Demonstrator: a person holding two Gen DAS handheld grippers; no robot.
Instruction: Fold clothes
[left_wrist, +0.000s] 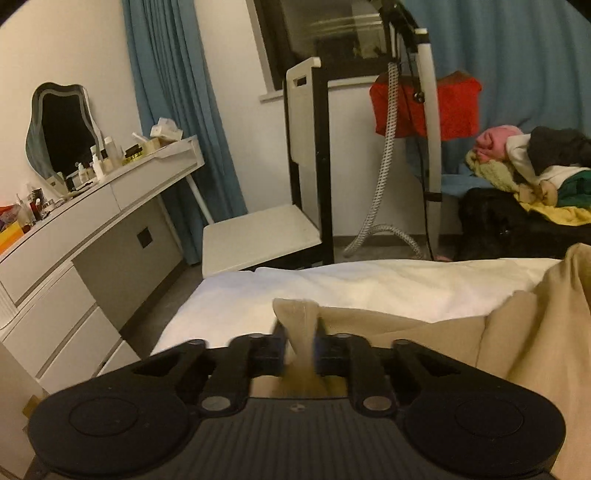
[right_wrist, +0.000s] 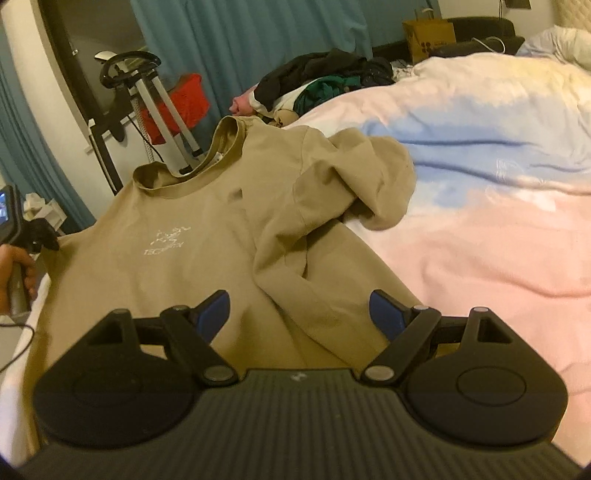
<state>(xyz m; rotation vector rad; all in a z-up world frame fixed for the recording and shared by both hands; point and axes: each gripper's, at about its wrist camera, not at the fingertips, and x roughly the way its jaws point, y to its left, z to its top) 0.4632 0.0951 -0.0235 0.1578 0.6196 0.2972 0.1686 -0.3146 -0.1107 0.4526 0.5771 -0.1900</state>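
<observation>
- Tan sweatshirt (right_wrist: 192, 236): lies chest-up on the bed, printed logo showing, collar toward 11 o'clock in the right wrist view. One sleeve (right_wrist: 354, 177) is bunched and crumpled at about 1 o'clock; the body is mostly spread, not yet folded.
- Left gripper (left_wrist: 300, 343): jaws drawn close together with a pinch of the tan fabric between them; the cloth rises in a tent ahead of the fingers. Judged a grip on the garment's left edge.
- Right gripper (right_wrist: 299, 314): jaws wide apart, hovering over the lower hem area, holding nothing.
- Bed cover (right_wrist: 480, 240): pink and pale blue, extends from 1 to 4 o'clock beside the garment.
- Clothes pile (right_wrist: 332, 77): unfolded items at 12 o'clock, well apart from the work.
- Step in hand: judged early, namely spreading and squaring the sweatshirt before the first fold.
- Next move calls for: the right gripper to take the crumpled sleeve or the opposite edge, so that both sides can be drawn flat without dragging the body askew.
</observation>
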